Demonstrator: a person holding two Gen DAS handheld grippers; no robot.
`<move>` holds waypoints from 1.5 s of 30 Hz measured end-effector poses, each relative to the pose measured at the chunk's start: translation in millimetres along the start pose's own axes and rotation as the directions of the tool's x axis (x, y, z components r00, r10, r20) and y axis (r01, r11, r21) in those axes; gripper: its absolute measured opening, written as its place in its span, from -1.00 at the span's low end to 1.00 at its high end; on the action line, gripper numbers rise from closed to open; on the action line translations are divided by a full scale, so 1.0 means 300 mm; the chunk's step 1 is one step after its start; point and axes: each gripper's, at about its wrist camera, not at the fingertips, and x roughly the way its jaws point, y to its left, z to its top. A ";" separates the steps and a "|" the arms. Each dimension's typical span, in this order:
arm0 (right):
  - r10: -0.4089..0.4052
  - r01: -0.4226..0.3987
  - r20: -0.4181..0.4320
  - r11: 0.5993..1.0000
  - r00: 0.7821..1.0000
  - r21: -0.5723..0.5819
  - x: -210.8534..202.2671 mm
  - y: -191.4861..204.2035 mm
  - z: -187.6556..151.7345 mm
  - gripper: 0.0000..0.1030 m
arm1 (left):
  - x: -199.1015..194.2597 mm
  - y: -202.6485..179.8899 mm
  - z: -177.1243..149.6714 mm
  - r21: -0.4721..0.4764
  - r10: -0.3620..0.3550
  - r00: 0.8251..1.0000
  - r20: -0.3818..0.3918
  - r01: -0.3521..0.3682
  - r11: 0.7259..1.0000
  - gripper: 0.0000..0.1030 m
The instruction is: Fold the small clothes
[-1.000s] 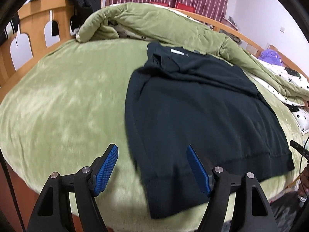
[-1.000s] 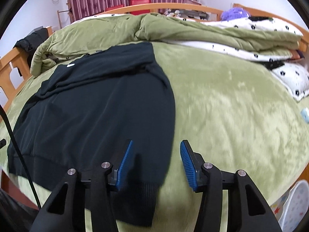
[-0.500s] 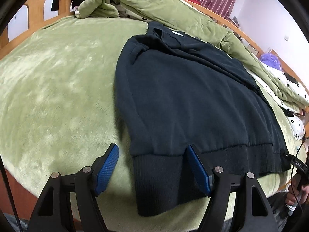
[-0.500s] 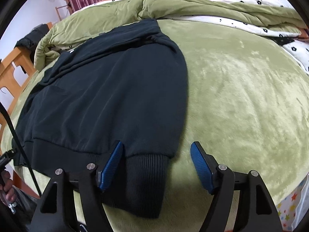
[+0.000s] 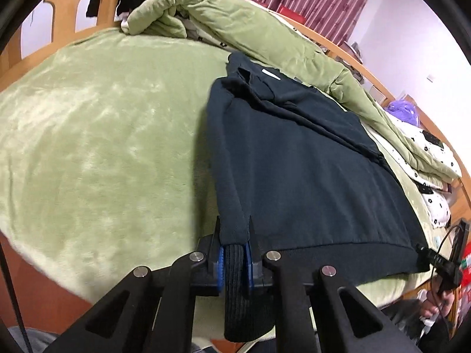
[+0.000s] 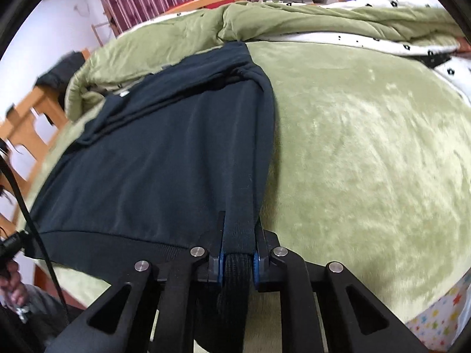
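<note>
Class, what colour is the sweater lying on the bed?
Dark navy sweater, clearest in the left wrist view.

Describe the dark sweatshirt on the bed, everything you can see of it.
The dark navy sweatshirt lies flat on the green plush blanket, its sleeves folded across near the collar, where a small white label shows. Its ribbed hem hangs over the bed's near edge. The left claw and right claw have just closed, each pinching a bunched hem corner.

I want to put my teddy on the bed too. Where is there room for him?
Two bare patches of green blanket: one between the dark sweater and the wooden bed rail, one on the sweater's other side. It is crowded at the far edge, where the rolled quilt lies, and at the hem, which both tools pinch.
</note>
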 end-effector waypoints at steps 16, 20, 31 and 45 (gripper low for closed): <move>0.028 -0.019 0.111 0.997 0.993 -0.081 -0.348 0.111 -0.111 -0.75 | -0.299 -0.004 -0.035 0.073 -0.004 0.992 0.123 -0.005 0.997 -0.79; 0.034 -0.022 0.150 0.996 0.988 -0.085 -0.435 0.128 -0.102 -0.75 | -0.380 -0.030 -0.023 0.087 -0.006 0.988 0.157 -0.007 0.996 -0.79; 0.064 -0.053 0.241 0.997 0.968 -0.053 -0.579 0.175 0.034 -0.75 | -0.469 -0.109 0.126 0.103 0.026 0.978 0.208 -0.048 0.994 -0.79; 0.062 -0.065 0.283 0.998 0.957 0.001 -0.521 0.186 0.302 -0.74 | -0.382 -0.221 0.388 0.122 0.049 0.968 0.245 -0.081 0.989 -0.79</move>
